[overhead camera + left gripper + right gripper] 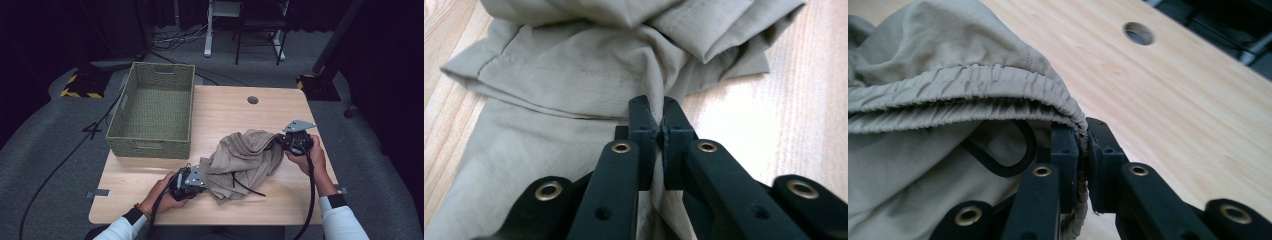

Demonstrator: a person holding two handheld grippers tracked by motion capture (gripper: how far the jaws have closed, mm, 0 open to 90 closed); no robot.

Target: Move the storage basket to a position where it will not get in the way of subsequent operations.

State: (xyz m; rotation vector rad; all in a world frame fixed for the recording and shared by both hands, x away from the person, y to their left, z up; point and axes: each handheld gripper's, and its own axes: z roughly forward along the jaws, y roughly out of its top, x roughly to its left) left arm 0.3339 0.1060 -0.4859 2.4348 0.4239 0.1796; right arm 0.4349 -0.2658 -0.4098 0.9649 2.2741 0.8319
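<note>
- Left tool is clamped on a fold of the beige garment at its near-left edge.
- Right tool pinches the elastic waistband at the garment's right.
- Garment lies crumpled between both tools on the desk, right of the woven basket.

table: light wood, round cable hole near far edge
on it: green woven basket far-left, crumpled khaki garment near-centre

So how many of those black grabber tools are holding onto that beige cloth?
2. The left gripper pinches the beige garment at its near left edge; the right gripper clamps its gathered elastic band at the far right. Both sets of jaws are shut on fabric.
</note>
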